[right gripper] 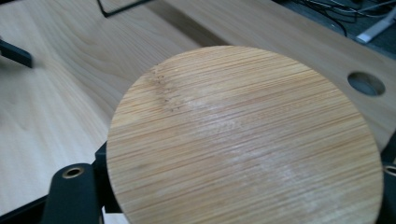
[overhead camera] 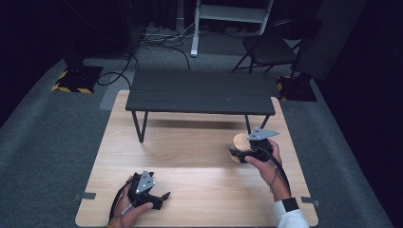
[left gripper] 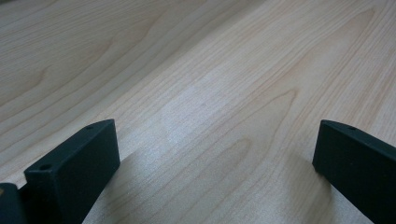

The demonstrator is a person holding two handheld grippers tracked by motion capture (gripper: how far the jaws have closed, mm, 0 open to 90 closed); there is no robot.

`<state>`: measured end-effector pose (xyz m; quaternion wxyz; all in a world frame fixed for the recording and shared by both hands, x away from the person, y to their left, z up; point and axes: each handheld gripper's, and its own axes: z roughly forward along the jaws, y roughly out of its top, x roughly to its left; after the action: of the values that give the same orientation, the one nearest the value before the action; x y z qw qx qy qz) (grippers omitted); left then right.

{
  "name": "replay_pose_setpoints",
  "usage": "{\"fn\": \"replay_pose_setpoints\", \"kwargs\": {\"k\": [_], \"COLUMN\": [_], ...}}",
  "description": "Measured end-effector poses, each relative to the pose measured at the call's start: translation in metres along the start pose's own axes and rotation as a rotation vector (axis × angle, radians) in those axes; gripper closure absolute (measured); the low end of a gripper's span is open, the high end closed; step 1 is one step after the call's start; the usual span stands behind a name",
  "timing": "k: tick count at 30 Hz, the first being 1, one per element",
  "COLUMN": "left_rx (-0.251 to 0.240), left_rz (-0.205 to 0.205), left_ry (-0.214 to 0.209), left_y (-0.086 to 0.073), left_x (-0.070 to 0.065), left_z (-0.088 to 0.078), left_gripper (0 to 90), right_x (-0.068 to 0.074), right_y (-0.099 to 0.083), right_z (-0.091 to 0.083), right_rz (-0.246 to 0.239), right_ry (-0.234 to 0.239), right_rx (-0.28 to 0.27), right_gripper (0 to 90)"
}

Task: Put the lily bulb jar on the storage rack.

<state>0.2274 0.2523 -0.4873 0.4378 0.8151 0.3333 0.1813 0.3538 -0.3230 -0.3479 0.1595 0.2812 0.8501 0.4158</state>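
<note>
Bamboo disc (right gripper: 243, 140) clamped at its rim in the right gripper (overhead camera: 247, 151), fingers shut on it, just in front of the dark shelf (overhead camera: 199, 91), near the shelf's right leg. Left gripper (overhead camera: 159, 197) fingers wide apart, empty, resting on the surface (overhead camera: 190, 166) well off. Step looks like lift/carry. Next: clear the shelf edge, then place.

Dim room, lit tabletop, soft shadows

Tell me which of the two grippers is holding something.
The right gripper: its fingers clamp a round bamboo disc. The left gripper rests open, with bare light wooden tabletop between its fingers.
</note>
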Motion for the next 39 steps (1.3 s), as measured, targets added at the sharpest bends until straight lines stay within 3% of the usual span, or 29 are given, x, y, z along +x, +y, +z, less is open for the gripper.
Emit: {"fn": "replay_pose_setpoints", "kwargs": {"k": [8, 9, 12, 13, 18, 22, 25, 26, 32, 34, 39], "left_rx": [0.000, 0.001, 0.001, 0.001, 0.001, 0.001, 0.000, 0.001, 0.000, 0.000, 0.000], "left_rz": [0.001, 0.001, 0.000, 0.000, 0.000, -0.002, -0.004, -0.003, -0.003, -0.003, -0.002], "left_ry": [0.001, 0.001, 0.001, 0.001, 0.001, 0.004, 0.004, 0.004, 0.005, 0.004, 0.004], "left_y": [0.000, 0.000, 0.000, 0.000, 0.000, 0.000, 0.000, 0.000, 0.000, 0.000, 0.000], "left_x": [0.000, 0.000, 0.000, 0.000, 0.000, 0.000, -0.001, 0.000, -0.001, 0.000, 0.000], "left_z": [0.000, 0.000, 0.000, 0.000, 0.000, 0.000, 0.000, 0.000, 0.000, 0.000, 0.000], "left_gripper": [0.5, 0.5, 0.5, 0.5, 0.5, 0.5, 0.5, 0.5, 0.5, 0.5, 0.5], "right_x": [-0.006, -0.006, -0.006, -0.004, -0.011, -0.014, -0.016, -0.015, -0.020, -0.023, -0.028], "right_y": [0.059, 0.075, 0.087, 0.101, 0.116, 0.129, 0.143, 0.153, 0.169, 0.169, 0.177], "right_z": [-0.014, -0.017, -0.019, -0.021, -0.022, -0.019, -0.012, -0.008, 0.003, 0.009, 0.028], "right_rz": [-0.018, -0.028, -0.034, -0.057, -0.036, -0.020, -0.005, -0.009, 0.007, 0.037, 0.067], "right_ry": [0.074, 0.083, 0.092, 0.077, 0.077, 0.049, 0.026, -0.002, -0.018, -0.019, -0.038], "right_rx": [-0.024, -0.029, -0.045, -0.049, -0.083, -0.108, -0.099, -0.094, -0.105, -0.121, -0.081], "right_gripper": [25.1, 25.1, 25.1, 25.1, 25.1, 25.1, 25.1, 25.1, 25.1, 25.1, 25.1]}}
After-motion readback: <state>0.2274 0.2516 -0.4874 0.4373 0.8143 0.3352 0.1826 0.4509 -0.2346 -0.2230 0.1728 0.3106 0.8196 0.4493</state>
